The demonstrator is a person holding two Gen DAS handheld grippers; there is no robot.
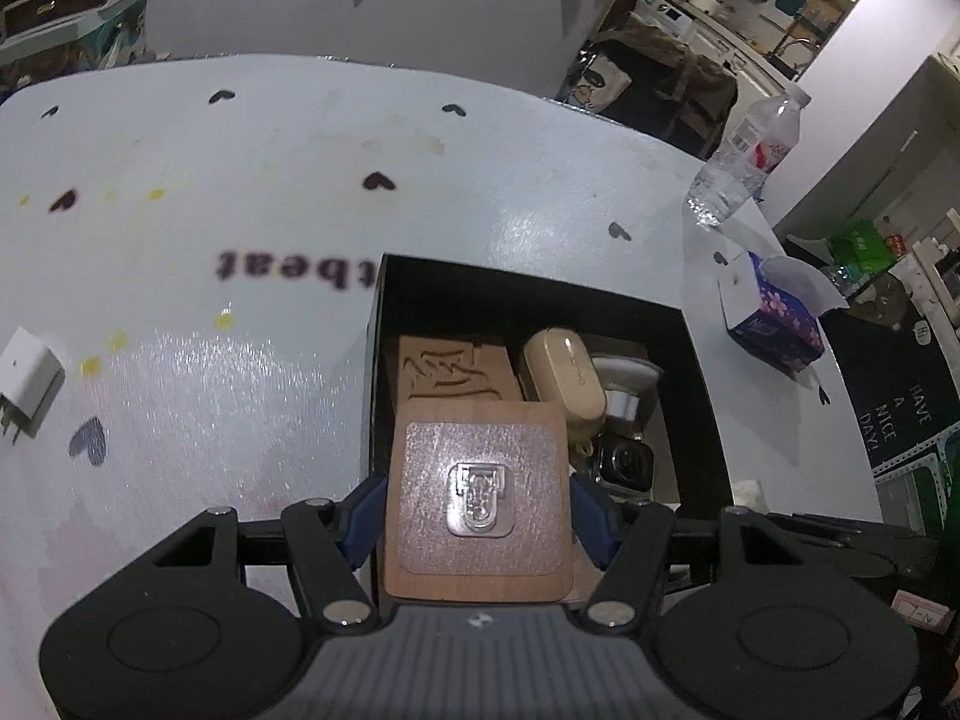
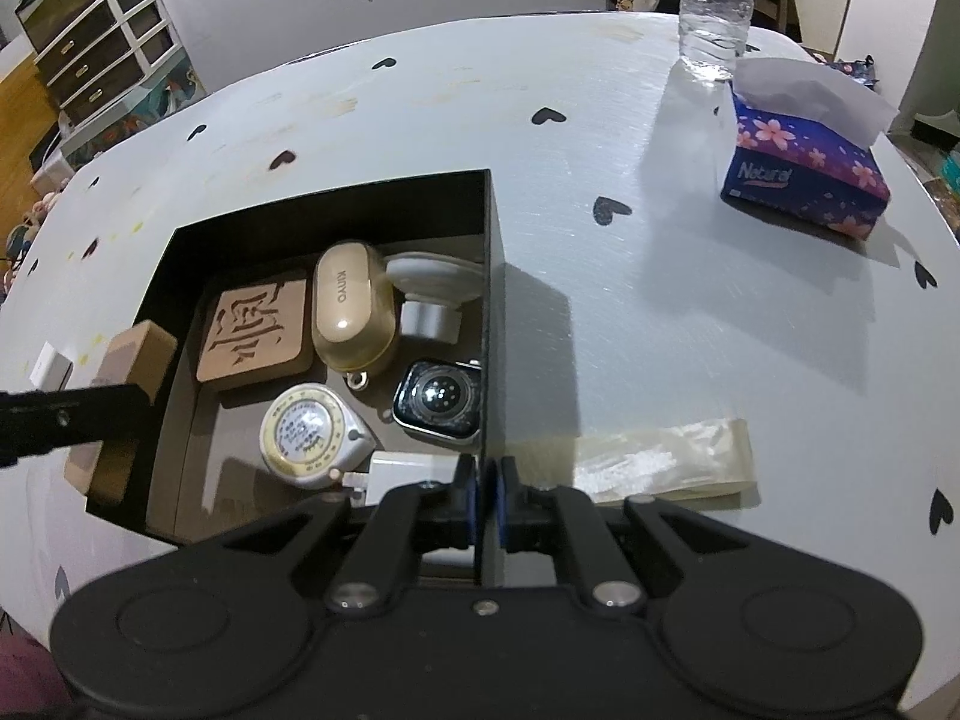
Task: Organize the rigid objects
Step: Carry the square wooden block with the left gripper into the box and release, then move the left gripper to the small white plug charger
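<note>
Presently, left tongs (image 1: 474, 510): clamped on wooden tile (image 1: 477, 504) above box (image 1: 696, 372).
Right tongs (image 2: 486, 498): clamped on box wall.
Risk: tile could snag the 9 o'clock rim, or land tilted on the carved tile (image 2: 255, 333).

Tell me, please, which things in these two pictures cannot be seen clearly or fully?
- Left wrist view: the wooden block in the left gripper hides the box floor behind it.
- Right wrist view: the right gripper covers the white plug partly.
- Left wrist view: the table print is blurred and partly hidden by the box.

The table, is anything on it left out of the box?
Yes. A white plug adapter lies alone on the table, left of the black box where the other small things sit. A clear wrapper lies flat beside the box too.
</note>
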